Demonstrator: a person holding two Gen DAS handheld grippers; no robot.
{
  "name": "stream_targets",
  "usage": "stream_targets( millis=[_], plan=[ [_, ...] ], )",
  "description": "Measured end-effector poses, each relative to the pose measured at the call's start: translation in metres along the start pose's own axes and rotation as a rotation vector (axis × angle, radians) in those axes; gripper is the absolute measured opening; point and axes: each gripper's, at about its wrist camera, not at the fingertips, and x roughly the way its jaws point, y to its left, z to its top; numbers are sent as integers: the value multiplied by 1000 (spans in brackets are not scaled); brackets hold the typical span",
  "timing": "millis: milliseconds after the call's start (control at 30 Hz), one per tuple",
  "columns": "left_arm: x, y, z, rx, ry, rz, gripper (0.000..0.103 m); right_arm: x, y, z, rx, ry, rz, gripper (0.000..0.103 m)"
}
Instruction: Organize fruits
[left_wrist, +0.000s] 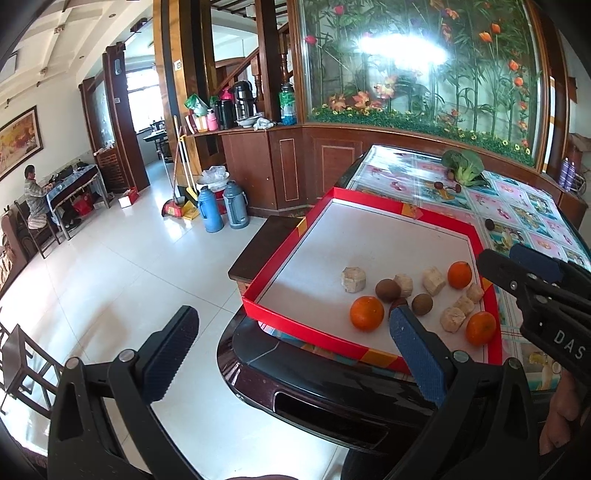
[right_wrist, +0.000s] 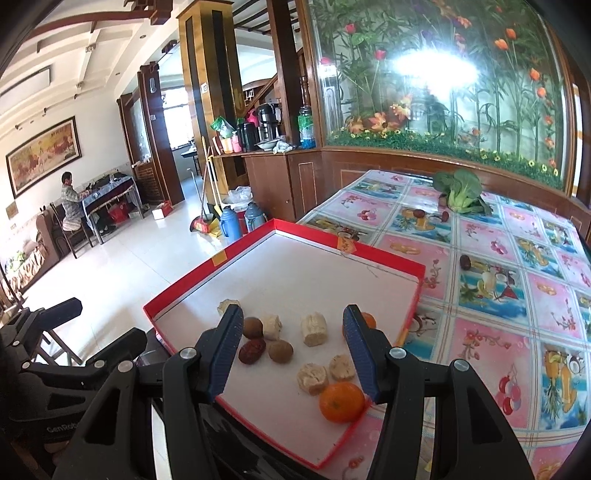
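Three oranges lay in a red-rimmed tray, among brown round fruits, one red date and pale cut chunks.
Handling, by judgement: oranges firm, smooth, apt to roll, best taken across the widest part; date and brown fruits small, light, needing a narrow pinch; chunks probably crumbly, for gentle pressure only.
Strays: further dates loose on the cloth, well apart from the tray, near a leafy green.
Tools: left gripper, jaws wide apart, nothing between; right gripper, jaws apart over the tray, holding nothing.
Surface: dark glossy table, slick fruit-print cloth.
Room: pale tiled floor, wood cabinets, flasks, floral glass screen, a person seated at a far table.
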Motion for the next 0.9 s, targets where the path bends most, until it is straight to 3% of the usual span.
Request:
stream_targets(
  millis=[233,433,633,900],
  plan=[
    [11,12,7,-18,32,-29,103,7,2,10,-2,-8,-36,56],
    [22,9,17,-11,79,-9,103,1,-21,12,61,-2,-64,56],
    [26,-8,25,30,117,21,103,-7,-33,9,97,-40,-54,56],
    [17,-33,20,46,104,52,103,-15,-43,-9,62,-28,-4,56]
  ],
)
